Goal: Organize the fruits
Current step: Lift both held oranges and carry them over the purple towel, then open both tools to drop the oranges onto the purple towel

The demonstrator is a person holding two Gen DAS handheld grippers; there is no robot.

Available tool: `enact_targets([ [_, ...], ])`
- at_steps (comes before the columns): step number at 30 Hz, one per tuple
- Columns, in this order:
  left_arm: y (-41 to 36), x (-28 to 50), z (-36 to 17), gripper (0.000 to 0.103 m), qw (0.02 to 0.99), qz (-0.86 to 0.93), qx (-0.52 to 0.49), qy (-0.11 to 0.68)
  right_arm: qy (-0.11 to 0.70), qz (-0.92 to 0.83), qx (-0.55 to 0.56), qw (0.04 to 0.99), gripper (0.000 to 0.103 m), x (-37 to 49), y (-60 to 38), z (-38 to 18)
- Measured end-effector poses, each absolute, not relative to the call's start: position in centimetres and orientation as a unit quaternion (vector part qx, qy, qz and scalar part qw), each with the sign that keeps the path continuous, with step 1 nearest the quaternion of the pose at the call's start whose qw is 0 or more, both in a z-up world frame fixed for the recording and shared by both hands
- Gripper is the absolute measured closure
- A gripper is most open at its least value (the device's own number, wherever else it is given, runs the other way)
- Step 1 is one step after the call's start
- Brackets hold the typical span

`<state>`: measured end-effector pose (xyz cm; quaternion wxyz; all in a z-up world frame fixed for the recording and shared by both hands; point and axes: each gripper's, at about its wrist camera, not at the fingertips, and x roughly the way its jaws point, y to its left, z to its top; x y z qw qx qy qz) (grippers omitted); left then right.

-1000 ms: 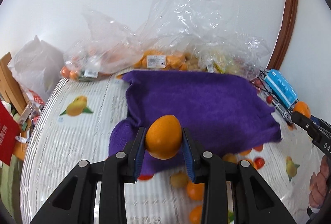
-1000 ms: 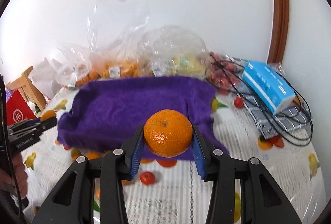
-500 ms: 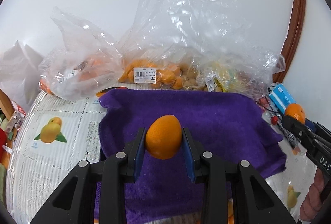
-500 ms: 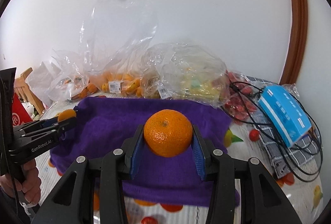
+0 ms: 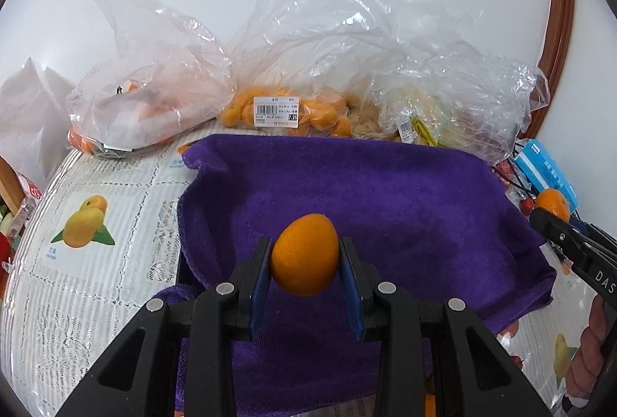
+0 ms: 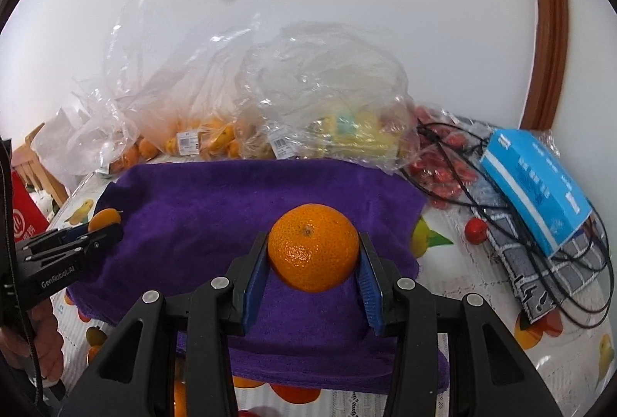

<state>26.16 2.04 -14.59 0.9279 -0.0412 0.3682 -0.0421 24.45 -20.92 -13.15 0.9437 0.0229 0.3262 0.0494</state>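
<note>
**A:** What's the biggest thing in front of you?

**B:** The table point(image 5: 96, 286), under a white cloth printed with fruit pictures. Most of its middle is covered by a purple towel point(image 5: 385, 209), which lies rumpled at its near left corner. Along the far edge, against the wall, sit clear plastic bags point(image 5: 347, 43). 1 of them holds small orange fruit point(image 5: 239, 108) under a price label, another holds pale yellow packets, and on the right a heap of small red fruit point(image 6: 443, 178) lies tangled with black cables point(image 6: 540, 243).

**A:** And on the right side?

**B:** A blue box point(image 6: 536, 185) leans on a grey checked cloth, near the table's right edge. 1 loose red fruit sits just beside that cloth.

**A:** Now your hands.

**B:** My left gripper point(image 5: 304, 263) is clamped on a small oval orange point(image 5: 304, 255), both blue pads pressing its sides, and I hold it in the air above the near part of the towel. My right gripper point(image 6: 313, 255) is clamped the same way on a round mandarin point(image 6: 313, 247), stem dimple facing up toward the camera, also above the towel, toward its right half.

**A:** Are the 2 fruits close together?

**B:** Apart. Each gripper shows at the edge of the other's view, fruit at its tip.
</note>
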Motion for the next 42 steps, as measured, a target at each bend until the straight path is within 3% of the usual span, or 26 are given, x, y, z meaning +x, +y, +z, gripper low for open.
enact_targets([
  [37,1.4,26.5,-15.7,0.070,0.918,-0.052,-0.039,0.391,0.382,0.069,0.016,0.921,0.058,25.8,-19.1,-16.5],
  [40,1.5,26.1,-15.0,0.062,0.922,-0.058,-0.048,0.381,0.376,0.069,0.019,0.924,0.048,25.5,-19.3,-16.0],
  [42,1.6,25.9,-14.7,0.048,0.924,-0.061,-0.052,0.374,0.370,0.069,0.020,0.926,0.042,25.3,-19.4,-15.7],
])
